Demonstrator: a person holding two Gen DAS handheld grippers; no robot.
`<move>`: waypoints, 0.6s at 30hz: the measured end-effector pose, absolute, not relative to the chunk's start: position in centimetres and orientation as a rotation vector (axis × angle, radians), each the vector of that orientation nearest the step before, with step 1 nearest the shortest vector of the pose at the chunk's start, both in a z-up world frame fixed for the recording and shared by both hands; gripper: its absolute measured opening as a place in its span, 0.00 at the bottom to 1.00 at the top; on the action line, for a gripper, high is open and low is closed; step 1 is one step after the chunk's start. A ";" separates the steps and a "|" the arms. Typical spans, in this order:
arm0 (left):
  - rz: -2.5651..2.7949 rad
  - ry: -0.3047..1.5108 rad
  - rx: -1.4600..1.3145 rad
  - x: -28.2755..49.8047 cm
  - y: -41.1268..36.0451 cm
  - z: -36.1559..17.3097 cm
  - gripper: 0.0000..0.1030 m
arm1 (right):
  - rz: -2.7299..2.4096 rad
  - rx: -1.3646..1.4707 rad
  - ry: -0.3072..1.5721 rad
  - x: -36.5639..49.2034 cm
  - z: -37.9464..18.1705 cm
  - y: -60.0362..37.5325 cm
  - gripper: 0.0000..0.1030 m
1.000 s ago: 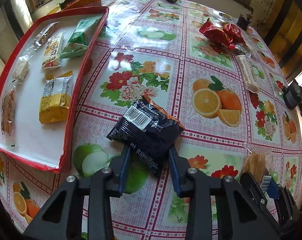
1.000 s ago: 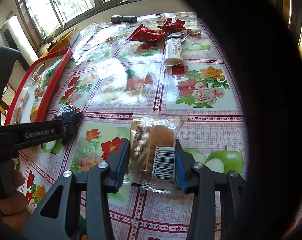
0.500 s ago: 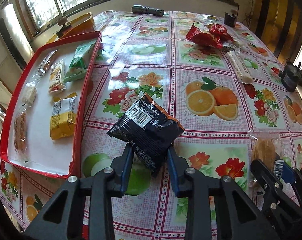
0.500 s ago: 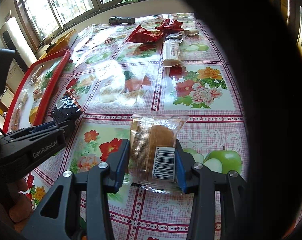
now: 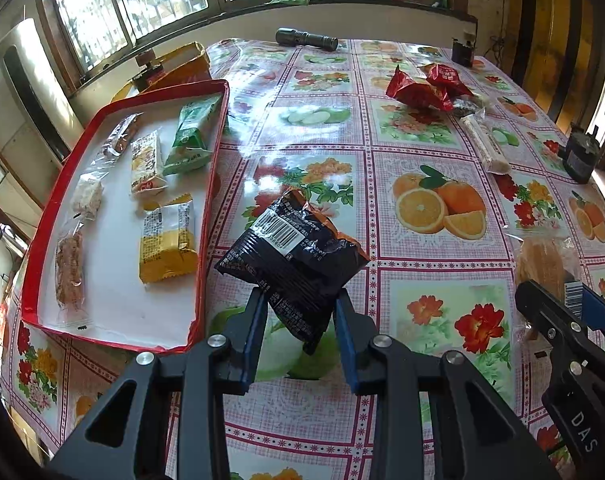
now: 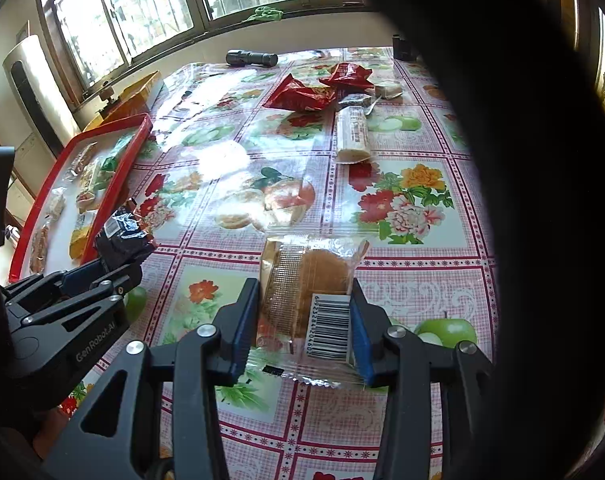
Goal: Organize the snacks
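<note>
The left hand-held gripper (image 5: 298, 316) is clenched on a black packet (image 5: 292, 256), its blue pads pinching the packet's lower end. The packet is lifted clear of the bench (image 5: 434, 184), tilted, with its barcode side up, just right of the red tray (image 5: 204, 216). In the right wrist view this gripper (image 6: 114, 262) shows at the left edge with the black packet (image 6: 122, 234) sticking out beyond its tips, close to the tray's (image 6: 110, 196) near corner.

The right hand-held gripper (image 6: 304, 312) is clenched on a clear cake packet (image 6: 308, 280), one pad on each side; a white barcode label sits by the right pad. The packet's far end lies over the flowered cloth; whether it rests on the bench (image 6: 406, 200) or is raised cannot be told. In the left wrist view that gripper (image 5: 582, 308) and the cake packet (image 5: 542, 260) appear at the right edge.

The tray holds six packets: a green one (image 5: 190, 136), a yellow one (image 5: 166, 240), and four smaller pale or clear ones. Farther out on the bench lie two red bags (image 5: 422, 88), a long pale bar (image 5: 484, 144) and a black torch (image 5: 306, 38) near the window wall.
</note>
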State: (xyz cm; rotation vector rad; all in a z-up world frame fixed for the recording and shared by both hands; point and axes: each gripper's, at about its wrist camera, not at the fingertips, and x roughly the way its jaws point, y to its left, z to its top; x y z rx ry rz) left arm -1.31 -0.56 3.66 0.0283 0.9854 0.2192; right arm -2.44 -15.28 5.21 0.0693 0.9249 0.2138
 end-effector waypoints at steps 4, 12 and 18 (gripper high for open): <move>0.230 0.952 0.022 -1.9 0.2 4.6 0.31 | 0.240 0.054 0.914 -2.2 5.9 -13.9 0.43; 0.230 0.900 0.003 -2.6 1.7 6.6 0.21 | 0.307 0.009 0.882 -1.6 7.7 -10.3 0.43; 0.151 0.992 -0.002 -0.9 0.6 5.8 0.21 | 0.323 -0.013 0.873 -0.8 8.0 -9.0 0.43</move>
